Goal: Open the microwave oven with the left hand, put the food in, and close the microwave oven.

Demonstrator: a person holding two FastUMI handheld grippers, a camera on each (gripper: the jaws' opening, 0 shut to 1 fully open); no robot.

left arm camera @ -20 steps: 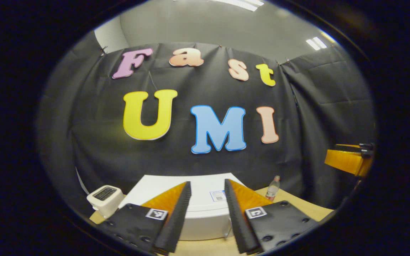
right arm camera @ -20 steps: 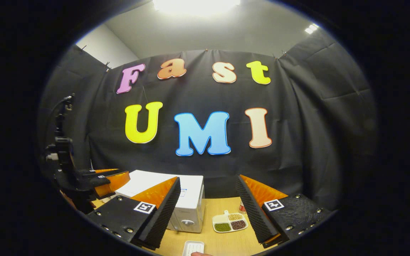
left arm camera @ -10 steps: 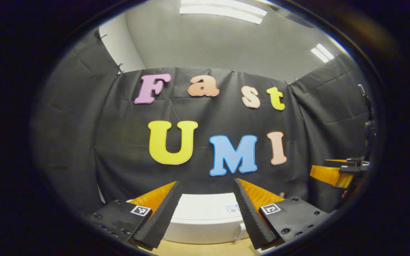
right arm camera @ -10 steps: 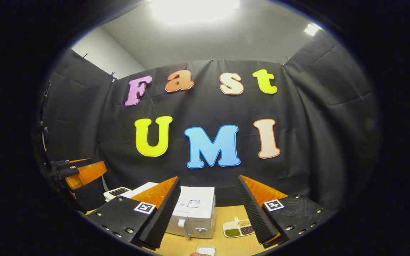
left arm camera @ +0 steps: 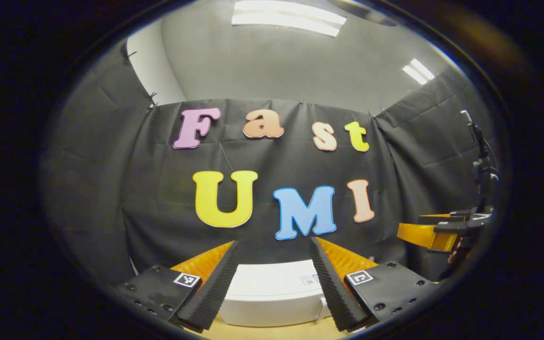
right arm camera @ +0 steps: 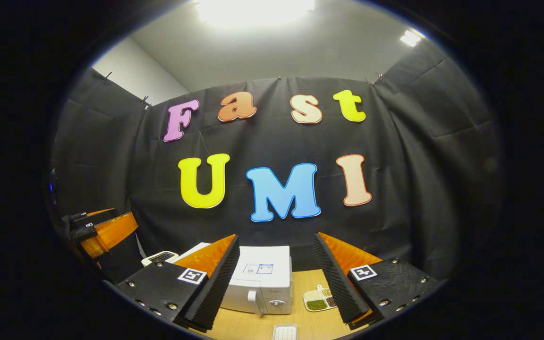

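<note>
The white microwave (right arm camera: pixel 262 283) stands on the wooden table (right arm camera: pixel 302 321) with its door shut, the handle and a knob on its front right. Its top (left arm camera: pixel 272 288) lies low between the fingers of my left gripper (left arm camera: pixel 274 241), which is open and empty above it. My right gripper (right arm camera: pixel 276 235) is open too, with nothing between its fingers, high over the table in front of the microwave. A divided white dish of beans (right arm camera: pixel 318 301) sits to the right of the microwave. Each gripper sees the other at its side: the right gripper (left arm camera: pixel 435 233), the left gripper (right arm camera: pixel 106 229).
A small white appliance (right arm camera: pixel 161 257) stands left of the microwave. A small white tray (right arm camera: pixel 285 332) lies on the table near the front edge. The black cloth wall closes the back and both sides.
Both views have tilted upward, so the microwave and table sit lower in them. The left gripper's fingers stand wider apart than a second ago. The right gripper's view has shifted slightly.
</note>
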